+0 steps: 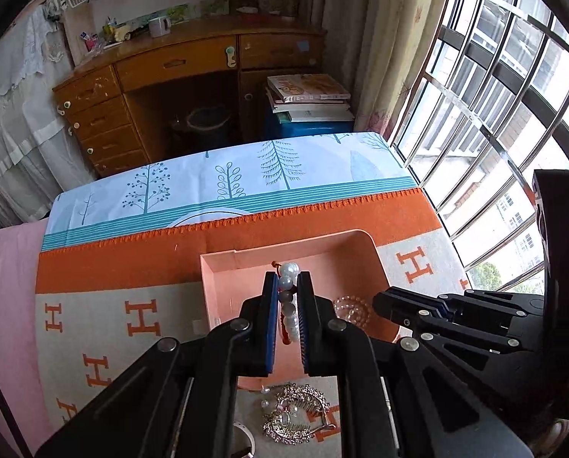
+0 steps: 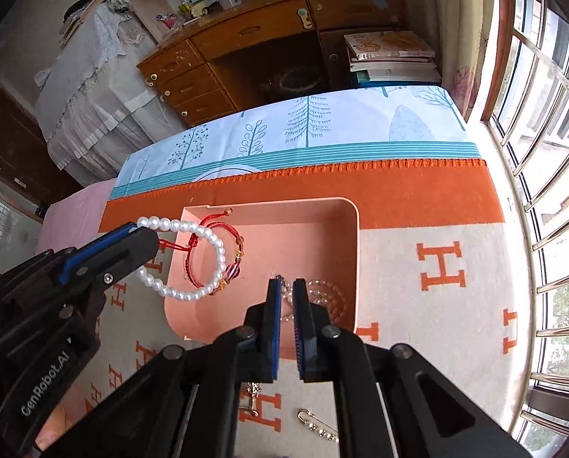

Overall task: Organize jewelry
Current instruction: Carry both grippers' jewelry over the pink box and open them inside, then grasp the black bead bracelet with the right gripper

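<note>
Over the tray (image 2: 355, 229) — left gripper (image 1: 287, 278) pinches bracelets (image 2: 193, 252).

Pink tray (image 2: 345, 236): far half beyond both tools left bare; near corner occupied by clear bead bracelet (image 2: 326, 297). Passage between the tools is narrowed by hanging pearl bracelet (image 2: 208, 236).

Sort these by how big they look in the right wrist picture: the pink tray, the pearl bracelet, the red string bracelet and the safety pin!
1. pink tray
2. pearl bracelet
3. red string bracelet, a smaller loop hanging inside the pearls
4. safety pin

The pin lies nearer the camera than the bracelets, yet looks smallest.
</note>
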Motion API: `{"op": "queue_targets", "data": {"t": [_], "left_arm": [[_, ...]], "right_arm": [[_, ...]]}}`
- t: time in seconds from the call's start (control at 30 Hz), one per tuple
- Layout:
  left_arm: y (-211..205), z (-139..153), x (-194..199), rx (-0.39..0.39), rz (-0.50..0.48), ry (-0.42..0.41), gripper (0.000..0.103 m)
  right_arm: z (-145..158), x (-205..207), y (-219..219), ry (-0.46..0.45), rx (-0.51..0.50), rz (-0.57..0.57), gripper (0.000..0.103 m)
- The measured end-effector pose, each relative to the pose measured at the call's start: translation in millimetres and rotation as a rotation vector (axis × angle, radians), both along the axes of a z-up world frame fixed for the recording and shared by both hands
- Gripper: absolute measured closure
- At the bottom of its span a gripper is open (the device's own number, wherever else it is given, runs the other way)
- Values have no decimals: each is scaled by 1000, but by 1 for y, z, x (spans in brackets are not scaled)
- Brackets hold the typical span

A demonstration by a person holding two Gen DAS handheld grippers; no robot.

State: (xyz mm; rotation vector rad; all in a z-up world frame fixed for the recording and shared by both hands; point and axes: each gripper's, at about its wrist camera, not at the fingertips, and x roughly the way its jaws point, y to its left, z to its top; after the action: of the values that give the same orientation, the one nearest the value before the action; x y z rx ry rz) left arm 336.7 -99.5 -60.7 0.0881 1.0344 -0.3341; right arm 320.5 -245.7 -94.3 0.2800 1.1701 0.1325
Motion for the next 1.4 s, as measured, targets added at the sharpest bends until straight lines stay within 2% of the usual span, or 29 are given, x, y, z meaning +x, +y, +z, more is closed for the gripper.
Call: {"op": "queue_targets", "data": {"t": [0.03, 0.13, 0.2, 0.27, 0.3, 0.53, 0.73, 0.9, 1.0, 1.2, 1.3, 1.4], "left_arm": [[0, -2, 1, -6, -3, 13, 94], [0, -8, 2, -4, -1, 33, 77], [-1, -8, 0, 7, 7, 24, 51], [1, -5, -5, 15, 26, -9, 36], [2, -3, -7, 17, 34, -29, 34], [7, 10, -32, 22, 22, -66, 33], [15, 25, -70, 0, -39, -118, 33], [21, 35, -104, 4, -63, -104, 33], [27, 37, -127, -31, -70, -108, 33], [35, 23, -174, -91, -88, -112, 33], [40, 7, -191, -132, -79, -109, 33], [45, -13, -206, -130, -56, -126, 32]], "right_arm": [[-1, -3, -1, 1, 3, -1, 96], [-2, -11, -4, 3, 9, -4, 96], [-2, -15, -6, 5, 13, -5, 95], [-1, -21, -8, 4, 14, -4, 95], [0, -25, -9, 1, 13, -3, 95], [10, -52, -12, -22, 11, 4, 96], [26, -83, -7, -76, -38, 16, 96], [41, -116, -2, -138, -65, 36, 96], [46, -136, 0, -165, -67, 48, 96], [35, -172, -3, -170, -36, 41, 96], [22, -187, -4, -156, -59, 25, 96], [7, -199, -10, -113, -36, 0, 96]]}}
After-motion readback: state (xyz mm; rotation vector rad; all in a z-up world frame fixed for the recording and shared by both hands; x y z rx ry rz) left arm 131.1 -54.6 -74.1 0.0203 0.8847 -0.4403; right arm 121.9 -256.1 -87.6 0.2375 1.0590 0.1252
